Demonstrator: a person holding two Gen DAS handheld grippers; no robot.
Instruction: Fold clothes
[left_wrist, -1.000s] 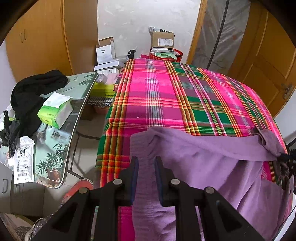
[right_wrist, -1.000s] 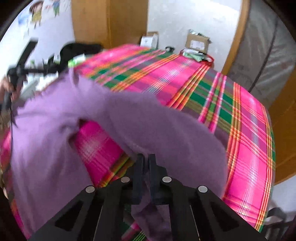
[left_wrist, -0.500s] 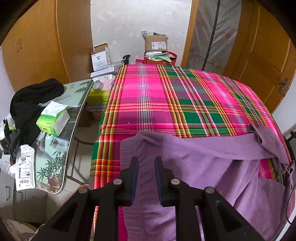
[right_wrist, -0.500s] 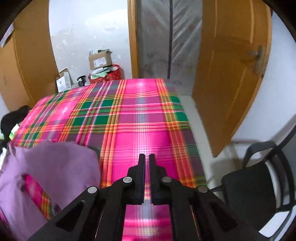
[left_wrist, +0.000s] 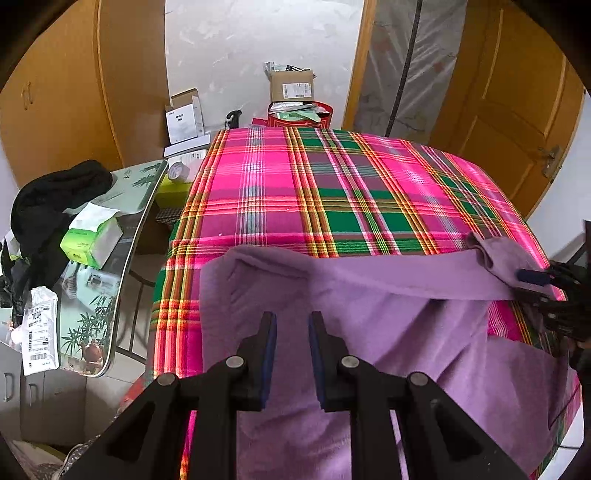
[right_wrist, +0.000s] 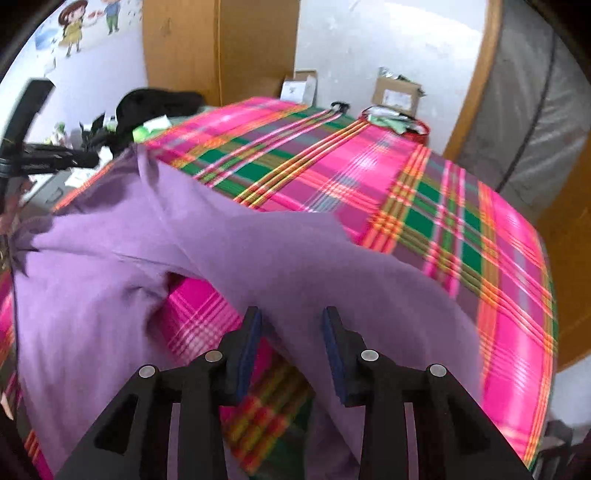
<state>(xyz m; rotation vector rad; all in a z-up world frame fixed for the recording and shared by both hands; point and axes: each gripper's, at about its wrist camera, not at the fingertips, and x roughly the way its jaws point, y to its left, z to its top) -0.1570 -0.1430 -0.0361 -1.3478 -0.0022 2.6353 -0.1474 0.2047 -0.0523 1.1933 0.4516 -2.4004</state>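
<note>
**Purple top on the plaid bed**

My right gripper (right_wrist: 291, 332) — jaws just opening, spread over the sleeve, pads not pressing. My left gripper (left_wrist: 291, 332) spread above the purple top (left_wrist: 388, 325), gripping nothing. Top lies across the near edge of the plaid bed (left_wrist: 332, 192).

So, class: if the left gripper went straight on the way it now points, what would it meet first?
Most likely the purple garment: it fills the gap between the left gripper's parted jaws and lies spread on the plaid cloth ahead. Depth is hard to judge here.
</note>
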